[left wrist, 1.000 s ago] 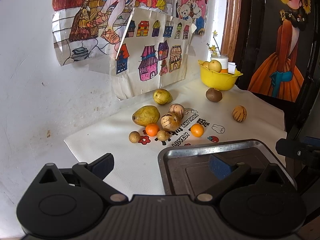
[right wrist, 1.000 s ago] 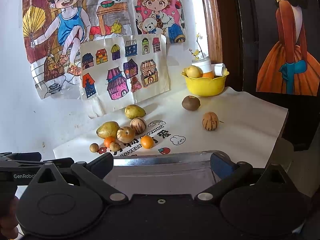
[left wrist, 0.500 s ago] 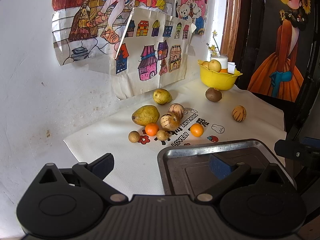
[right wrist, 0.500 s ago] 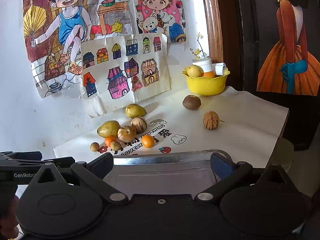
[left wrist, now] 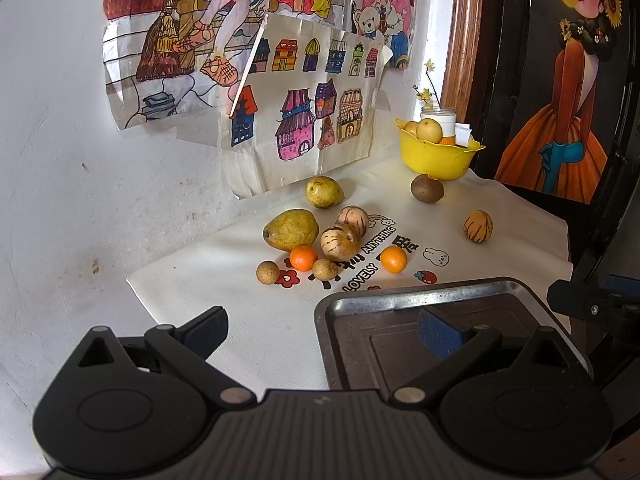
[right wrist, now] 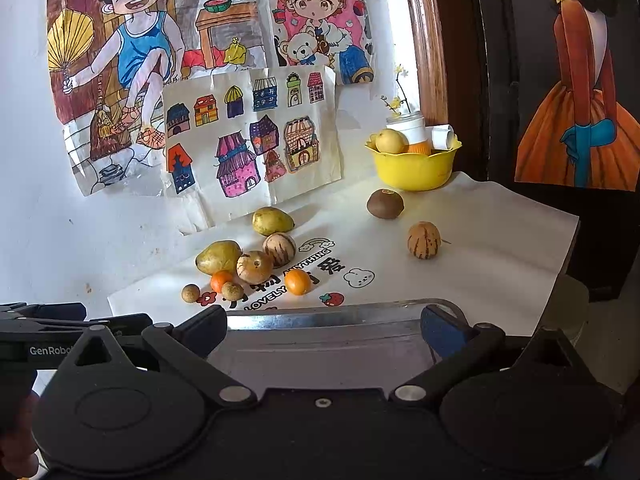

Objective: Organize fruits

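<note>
Left wrist view: left gripper at frame bottom, fingers spread wide, nothing between them. Metal tray lower right, bare. Fruit cluster mid-frame on white mat: pear, two oranges.

Right wrist view: right gripper fingers apart, empty, over tray. Yellow bowl upper right, holding fruit; striped melon alone, right of centre.

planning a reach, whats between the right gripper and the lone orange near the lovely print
The metal tray and a strip of bare printed mat separate the right gripper from the orange; the right wrist view shows it.
</note>
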`<state>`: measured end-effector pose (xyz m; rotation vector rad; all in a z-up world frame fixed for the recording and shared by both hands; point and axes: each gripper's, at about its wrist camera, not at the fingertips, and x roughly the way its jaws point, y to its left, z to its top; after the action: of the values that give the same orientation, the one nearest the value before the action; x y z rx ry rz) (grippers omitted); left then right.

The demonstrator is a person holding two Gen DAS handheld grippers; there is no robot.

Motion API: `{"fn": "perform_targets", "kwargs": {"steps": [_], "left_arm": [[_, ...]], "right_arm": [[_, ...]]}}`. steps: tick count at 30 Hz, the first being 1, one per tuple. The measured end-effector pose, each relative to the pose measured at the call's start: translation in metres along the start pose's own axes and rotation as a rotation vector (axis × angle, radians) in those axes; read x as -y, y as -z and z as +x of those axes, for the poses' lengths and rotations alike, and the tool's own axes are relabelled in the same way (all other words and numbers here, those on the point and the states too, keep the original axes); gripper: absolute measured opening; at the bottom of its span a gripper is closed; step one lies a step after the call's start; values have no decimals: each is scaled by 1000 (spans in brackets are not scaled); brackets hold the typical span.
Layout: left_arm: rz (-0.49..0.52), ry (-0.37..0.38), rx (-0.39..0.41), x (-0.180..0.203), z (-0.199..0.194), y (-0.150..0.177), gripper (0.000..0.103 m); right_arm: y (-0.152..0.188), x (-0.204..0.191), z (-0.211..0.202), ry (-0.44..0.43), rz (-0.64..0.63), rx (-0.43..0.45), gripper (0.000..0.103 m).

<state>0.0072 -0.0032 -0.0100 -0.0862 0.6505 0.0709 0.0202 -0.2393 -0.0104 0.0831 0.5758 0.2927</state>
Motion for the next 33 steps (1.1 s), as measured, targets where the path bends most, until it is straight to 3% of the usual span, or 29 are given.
{"fn": "perform_targets", "kwargs": {"steps": [16, 23, 28, 33], "left_arm": [[1, 1, -2, 1, 2, 1, 103], [-39, 35, -33, -7, 15, 1, 103], [-23, 10, -29, -10, 24, -2, 103], [-109, 63, -7, -23, 33, -11, 103]], "right_arm": [[-1, -1, 2, 1, -2, 1, 103], [-3, -1, 6, 1, -6, 2, 103], [-11, 3, 14, -10, -16, 10, 103], [-17, 1, 23, -13, -40, 9, 103]]}}
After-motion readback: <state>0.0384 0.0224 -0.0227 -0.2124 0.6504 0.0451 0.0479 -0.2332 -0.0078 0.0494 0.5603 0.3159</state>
